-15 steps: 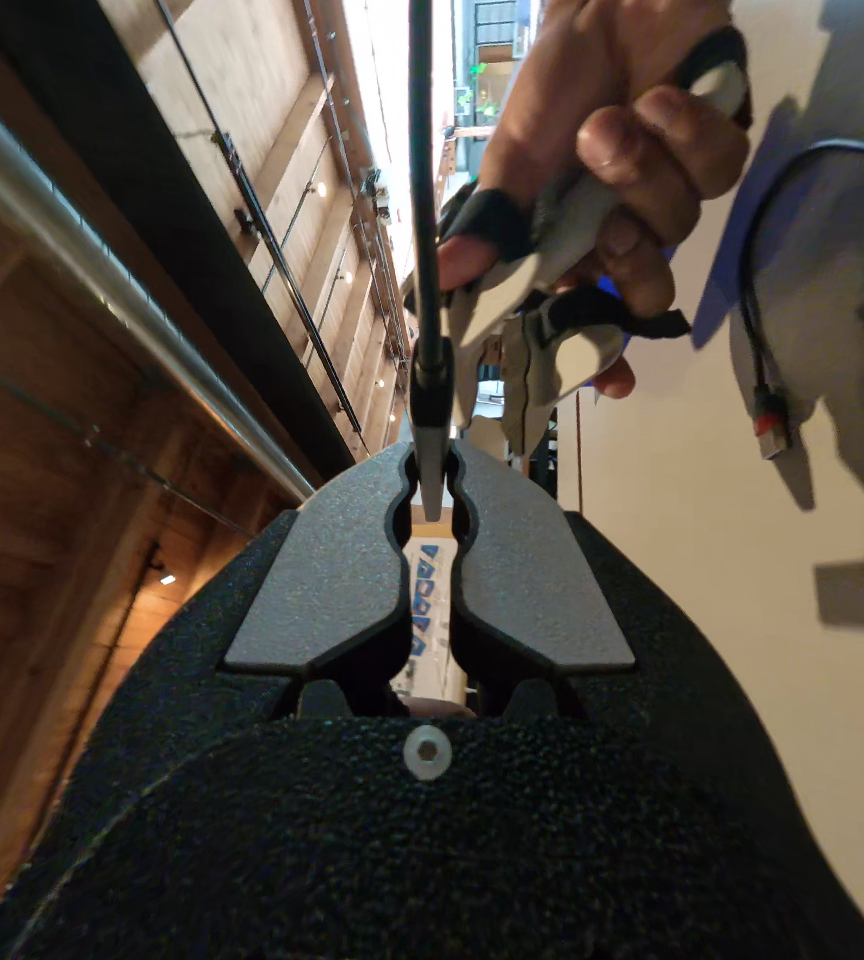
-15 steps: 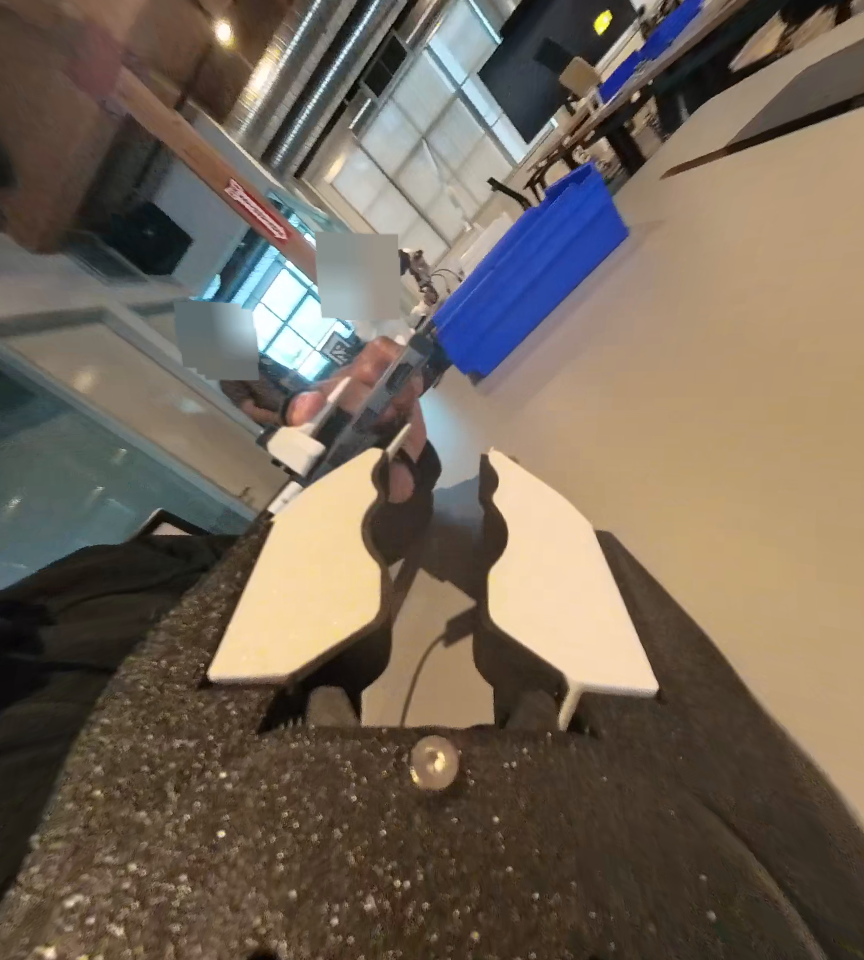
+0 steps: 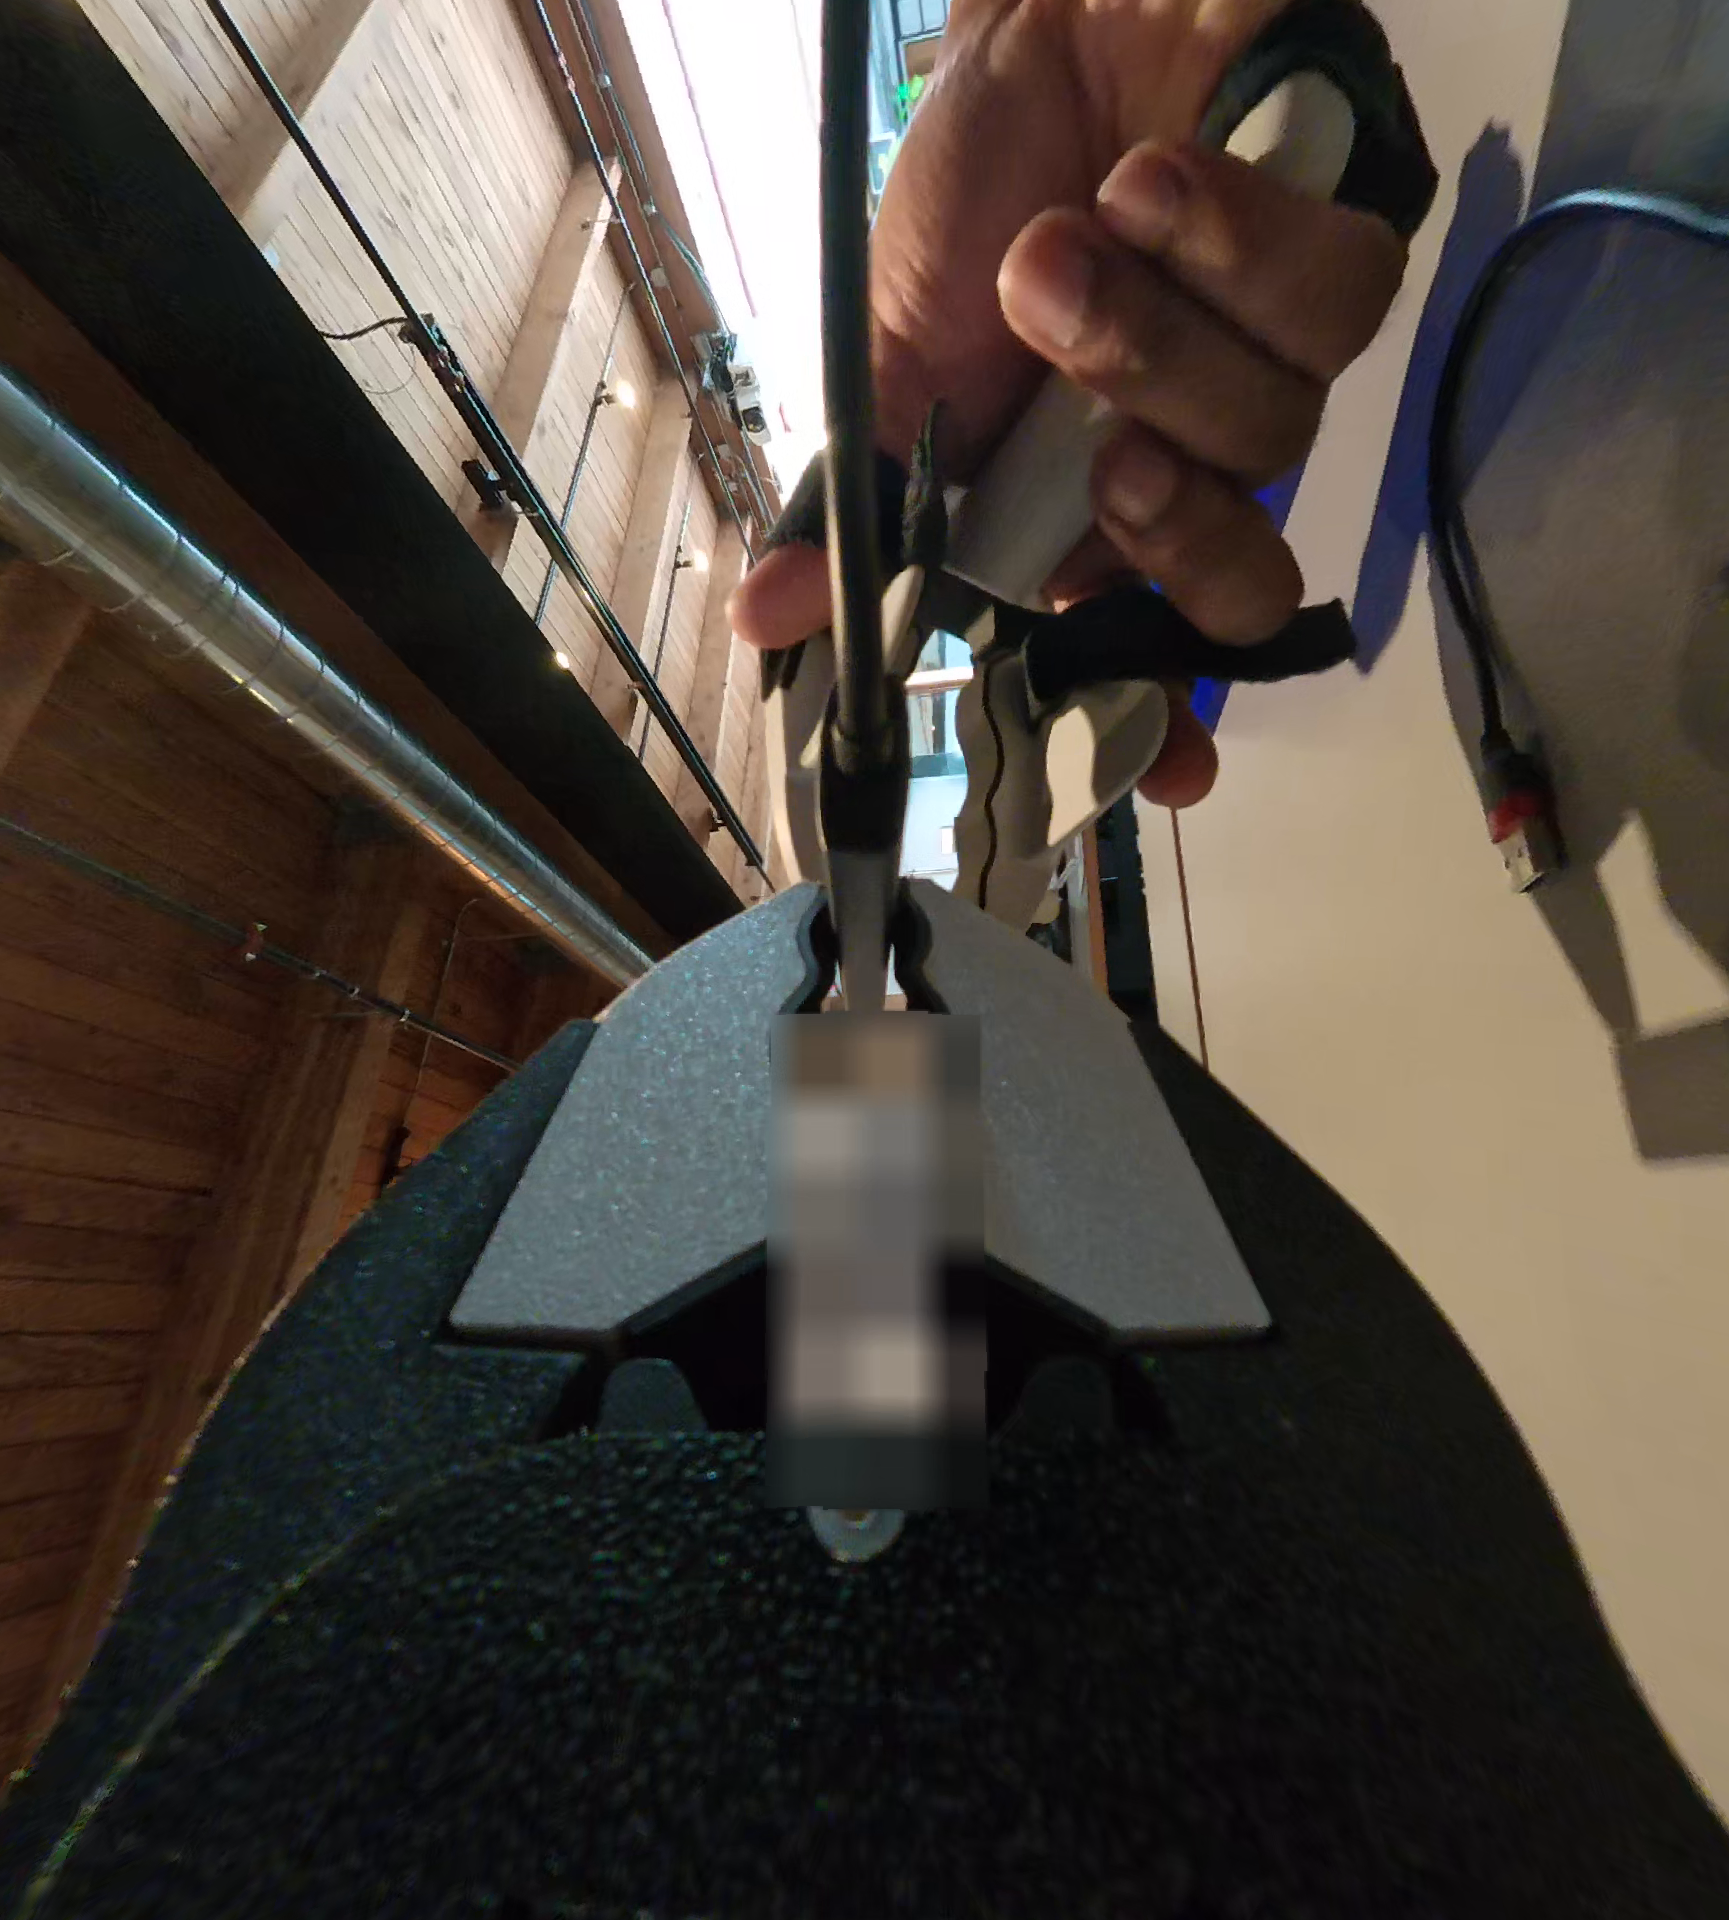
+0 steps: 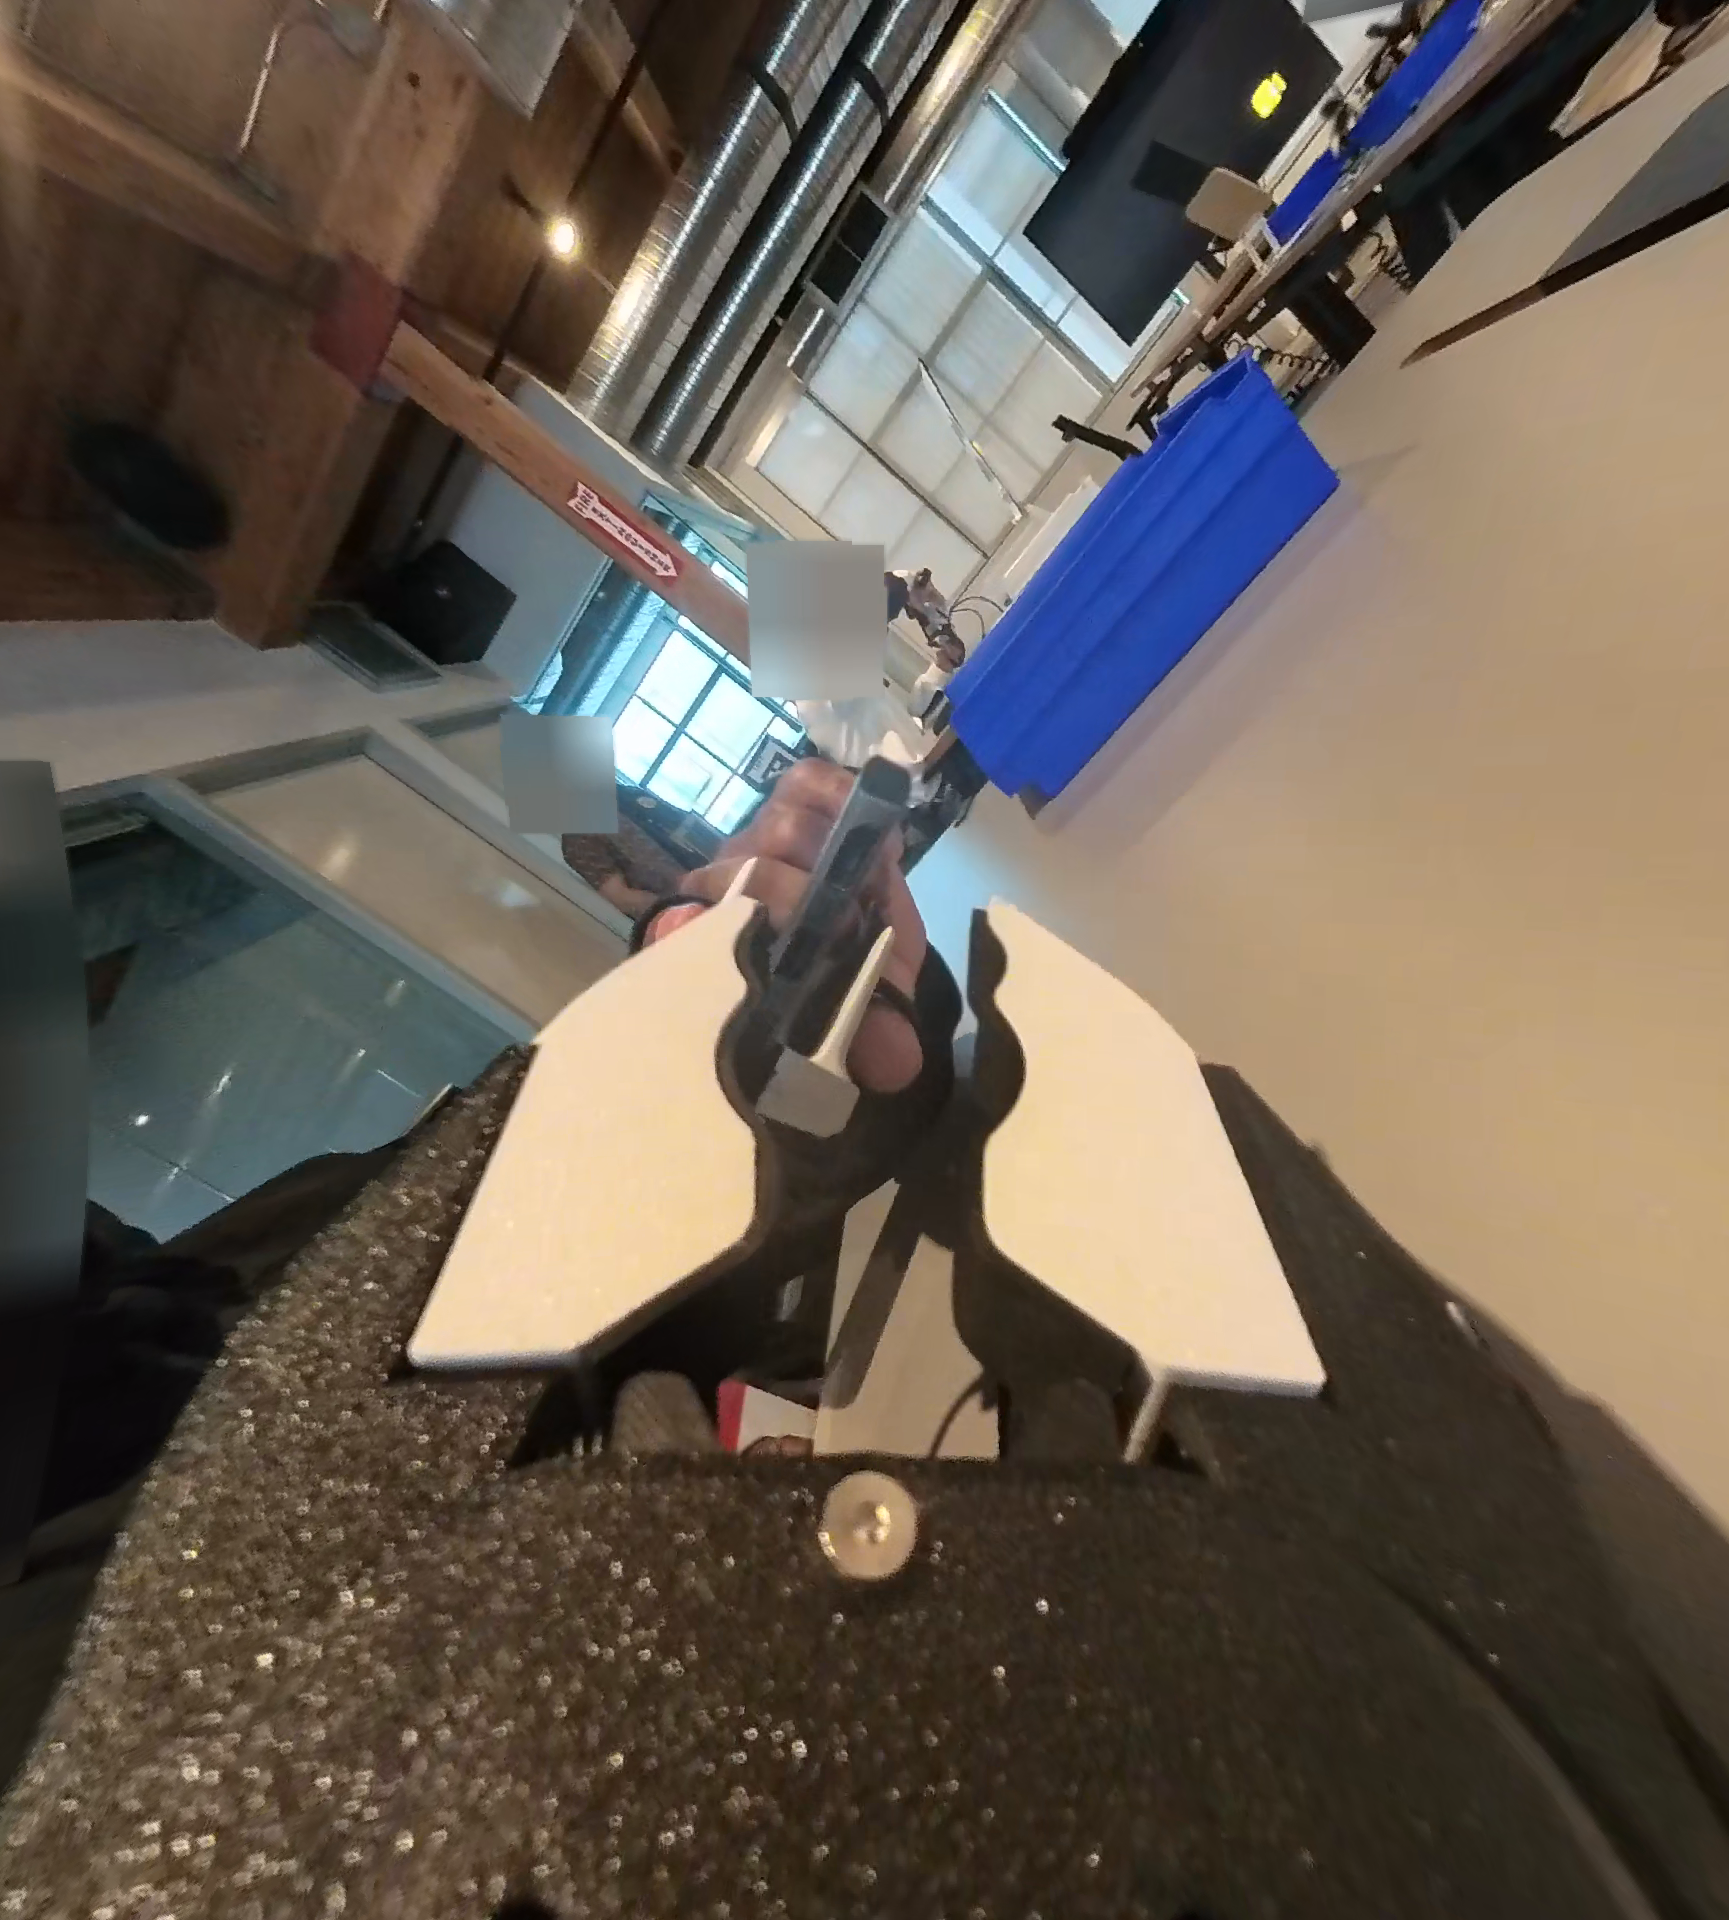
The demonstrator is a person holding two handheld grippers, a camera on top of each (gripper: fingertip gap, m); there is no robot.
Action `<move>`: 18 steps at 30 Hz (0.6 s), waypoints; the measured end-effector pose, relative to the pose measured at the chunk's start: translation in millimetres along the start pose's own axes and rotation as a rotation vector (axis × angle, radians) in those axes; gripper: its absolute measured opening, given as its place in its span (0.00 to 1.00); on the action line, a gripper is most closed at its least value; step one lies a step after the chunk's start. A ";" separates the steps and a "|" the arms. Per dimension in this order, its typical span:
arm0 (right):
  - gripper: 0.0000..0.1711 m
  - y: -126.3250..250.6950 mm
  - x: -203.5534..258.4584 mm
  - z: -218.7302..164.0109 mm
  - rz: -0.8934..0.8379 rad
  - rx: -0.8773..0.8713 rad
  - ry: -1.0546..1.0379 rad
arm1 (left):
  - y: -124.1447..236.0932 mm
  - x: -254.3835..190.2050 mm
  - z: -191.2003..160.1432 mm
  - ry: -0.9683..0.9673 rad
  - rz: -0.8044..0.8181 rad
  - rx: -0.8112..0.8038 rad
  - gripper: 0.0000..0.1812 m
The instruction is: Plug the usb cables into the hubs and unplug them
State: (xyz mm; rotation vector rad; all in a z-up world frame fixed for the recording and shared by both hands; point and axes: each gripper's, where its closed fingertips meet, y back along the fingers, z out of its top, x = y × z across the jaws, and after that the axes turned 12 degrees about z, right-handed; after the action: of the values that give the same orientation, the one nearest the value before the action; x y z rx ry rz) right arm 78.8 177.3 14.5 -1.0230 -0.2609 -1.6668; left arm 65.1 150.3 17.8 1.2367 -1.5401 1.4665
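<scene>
My left gripper [image 3: 865, 914] is shut on a slim grey hub [image 3: 862, 935], seen edge-on, held up off the table. The hub's black cable [image 3: 849, 312] runs straight away from the jaws. My right gripper [image 4: 860, 920] is open and empty, and its white fingers frame the dark hub [image 4: 839, 862] held in the left gripper just ahead. In the left wrist view the right gripper [image 3: 927, 831] is close behind the hub's cable end, held by a hand [image 3: 1151, 312]. A loose black cable with a red USB plug [image 3: 1514, 821] lies on the white table [image 3: 1359, 1143].
A blue bin [image 4: 1151, 592] stands on the white table [image 4: 1514, 935] beyond the grippers. Another grey-topped table and more blue bins are farther back. A dark garment [image 4: 164, 1299] lies low on the left of the right wrist view. The grippers are tip to tip, or close to it.
The two grippers have come closer together; each looks larger in the other's view. The left gripper stays shut on the hub and the right stays open.
</scene>
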 end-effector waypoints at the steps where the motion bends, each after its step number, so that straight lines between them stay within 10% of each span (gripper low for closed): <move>1: 0.22 -0.9 0.0 -0.8 0.005 0.001 -0.005 | -0.1 0.0 0.9 -0.007 0.002 -0.002 0.05; 18: 0.06 -3.8 6.3 -0.9 0.024 0.030 0.069 | -3.0 -22.0 4.1 0.012 -0.057 0.013 0.12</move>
State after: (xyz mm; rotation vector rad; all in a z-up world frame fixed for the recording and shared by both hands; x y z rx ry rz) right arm 74.9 173.8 19.8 -0.9416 -0.2264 -1.6678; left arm 75.6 150.6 -2.1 1.2669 -1.4783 1.4465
